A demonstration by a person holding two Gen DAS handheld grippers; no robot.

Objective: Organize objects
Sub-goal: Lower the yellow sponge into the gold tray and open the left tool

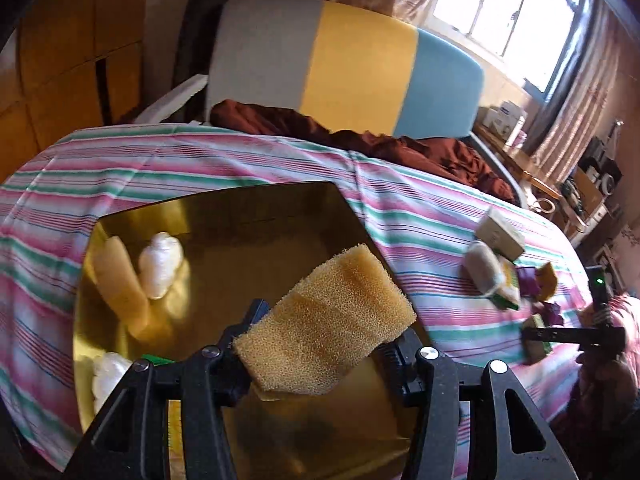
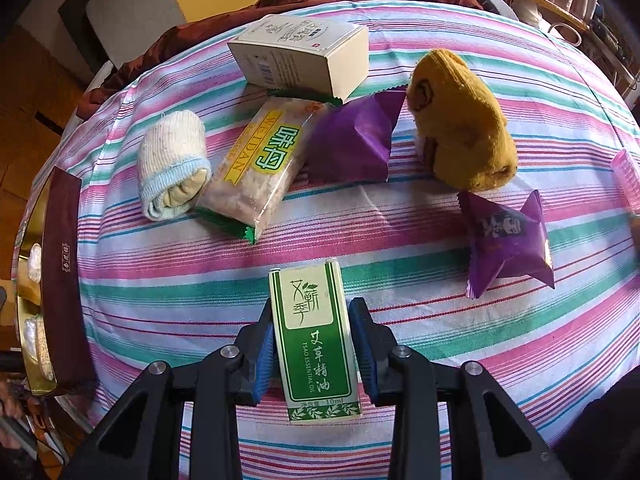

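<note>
The left gripper [image 1: 320,354] holds a yellow sponge [image 1: 326,322] between its two black fingers, and the fingers are pressed on the near end of the sponge so that most of it sticks out ahead. The sponge hangs over a shiny gold tray [image 1: 248,216] that sits on a bed with a striped sheet [image 1: 200,156] of pink, green and white. Inside the tray, on its left side, there is a white lumpy bottle [image 1: 160,266] next to a pale yellow tube [image 1: 118,276], and another white thing [image 1: 106,374] lies near the tray's front edge. The right gripper [image 2: 314,344] is closed on a small green and white box [image 2: 314,340] with leaves printed on it, and its blue pads [image 2: 264,354] squeeze the box from both sides. The box lies on the striped sheet close to the camera. Farther back on the sheet lies a rolled white sock [image 2: 172,164] with a blue edge, and just beside it a see-through snack pack [image 2: 260,168] with yellow and green letters. A cream box [image 2: 304,52] rests at the far end of the snack pack. A purple wrapper [image 2: 352,144] touches the snack pack on its right, and a mustard sock [image 2: 460,120] sits just beside that. Another purple wrapper [image 2: 508,240] lies alone nearer the right side. A bit of pink plastic [image 2: 626,178] shows at the far right edge. At the left edge of the right camera's view, the gold tray shows its dark red outer wall [image 2: 64,276].
</note>
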